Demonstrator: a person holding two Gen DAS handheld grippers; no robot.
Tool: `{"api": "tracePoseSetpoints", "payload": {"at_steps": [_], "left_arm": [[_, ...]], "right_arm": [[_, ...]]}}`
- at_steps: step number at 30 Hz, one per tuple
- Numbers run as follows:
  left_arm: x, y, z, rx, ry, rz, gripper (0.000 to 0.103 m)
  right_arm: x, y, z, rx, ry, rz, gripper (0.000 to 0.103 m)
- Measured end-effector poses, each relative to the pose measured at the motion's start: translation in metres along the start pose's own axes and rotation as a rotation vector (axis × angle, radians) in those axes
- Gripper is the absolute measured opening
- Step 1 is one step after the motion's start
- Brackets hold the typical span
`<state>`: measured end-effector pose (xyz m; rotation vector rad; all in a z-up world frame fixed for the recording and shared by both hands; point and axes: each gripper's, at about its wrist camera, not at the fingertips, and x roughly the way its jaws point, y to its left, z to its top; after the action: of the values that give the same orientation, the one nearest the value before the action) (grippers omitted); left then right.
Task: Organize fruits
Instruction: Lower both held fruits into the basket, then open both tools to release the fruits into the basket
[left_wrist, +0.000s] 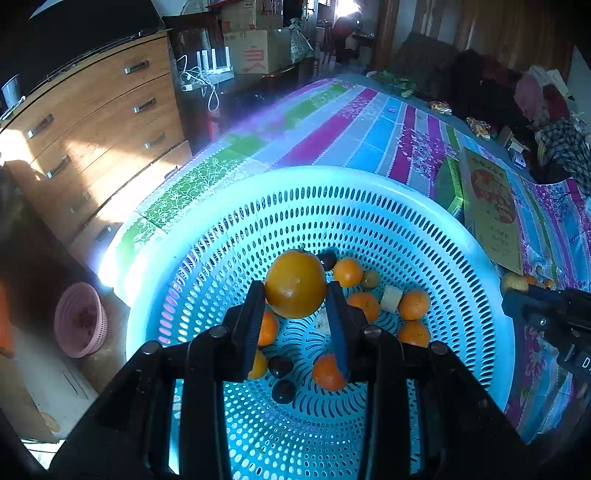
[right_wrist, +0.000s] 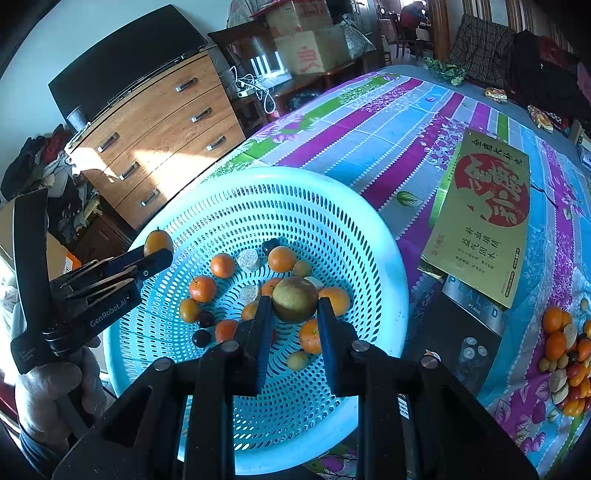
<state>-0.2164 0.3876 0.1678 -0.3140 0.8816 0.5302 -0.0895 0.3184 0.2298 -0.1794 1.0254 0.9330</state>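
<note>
1. My left gripper (left_wrist: 295, 295) is clamping a large orange fruit (left_wrist: 295, 283) between its blue-padded fingers (left_wrist: 338, 325), holding it up over the turquoise perforated basket (left_wrist: 424, 195).
2. My right gripper (right_wrist: 293, 308) is pinching a duller, greenish-brown round fruit (right_wrist: 295, 300) between both fingers, also above the basket (right_wrist: 369, 229).
3. In the right wrist view, my left gripper (right_wrist: 157, 254) is showing at the basket's left rim with its orange fruit (right_wrist: 158, 240) at the tips, and a hand (right_wrist: 48, 391) is gripping its handle below.
4. In the left wrist view, the black body of my right gripper is poking in at the right edge; its tips are out of that picture.
5. Small oranges (left_wrist: 348, 272) are lying scattered on the basket floor, with dark plum-like fruits (left_wrist: 283, 391) and pale cut pieces (left_wrist: 391, 298) among them.
6. The basket is sitting on a striped, flowered tablecloth (right_wrist: 388, 147), near the table's edge.
7. A gold box with a red disc and Chinese characters (right_wrist: 484, 214) is lying on the cloth just beside the basket, to its right.
8. A loose pile of more fruit (right_wrist: 565, 354) is waiting on the cloth at the far right, well apart from the basket.
9. A wooden chest of drawers (right_wrist: 159, 133) is standing behind the table on the left, and a pink basket (left_wrist: 81, 321) is sitting on the floor.
</note>
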Motion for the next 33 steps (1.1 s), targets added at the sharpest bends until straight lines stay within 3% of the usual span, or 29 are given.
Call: {"api": "tracePoseSetpoints", "payload": {"at_steps": [20, 21, 22, 24, 27, 30, 33], "left_arm": [[0.004, 0.007, -0.001, -0.024, 0.012, 0.024, 0.035], [0.005, 0.007, -0.002, -0.022, 0.016, 0.029, 0.036], [0.007, 0.006, -0.003, -0.018, 0.020, 0.035, 0.037], [0.006, 0.005, -0.004, -0.012, 0.013, 0.056, 0.058], [0.000, 0.004, -0.003, 0.015, -0.022, 0.121, 0.079], [-0.002, 0.007, -0.001, 0.014, -0.028, 0.143, 0.080], [-0.009, 0.008, -0.001, -0.008, -0.044, 0.138, 0.080]], "right_arm": [[0.015, -0.002, -0.004, 0.002, 0.034, 0.004, 0.030], [0.016, -0.003, -0.004, 0.006, 0.035, 0.009, 0.036], [0.016, -0.004, -0.004, 0.008, 0.035, 0.009, 0.050], [0.015, -0.005, -0.005, 0.014, 0.022, 0.005, 0.063], [0.015, -0.006, -0.007, 0.018, 0.022, 0.020, 0.071], [0.012, -0.006, -0.010, 0.017, 0.017, 0.027, 0.080], [0.002, -0.005, -0.016, -0.005, 0.000, 0.012, 0.080]]}}
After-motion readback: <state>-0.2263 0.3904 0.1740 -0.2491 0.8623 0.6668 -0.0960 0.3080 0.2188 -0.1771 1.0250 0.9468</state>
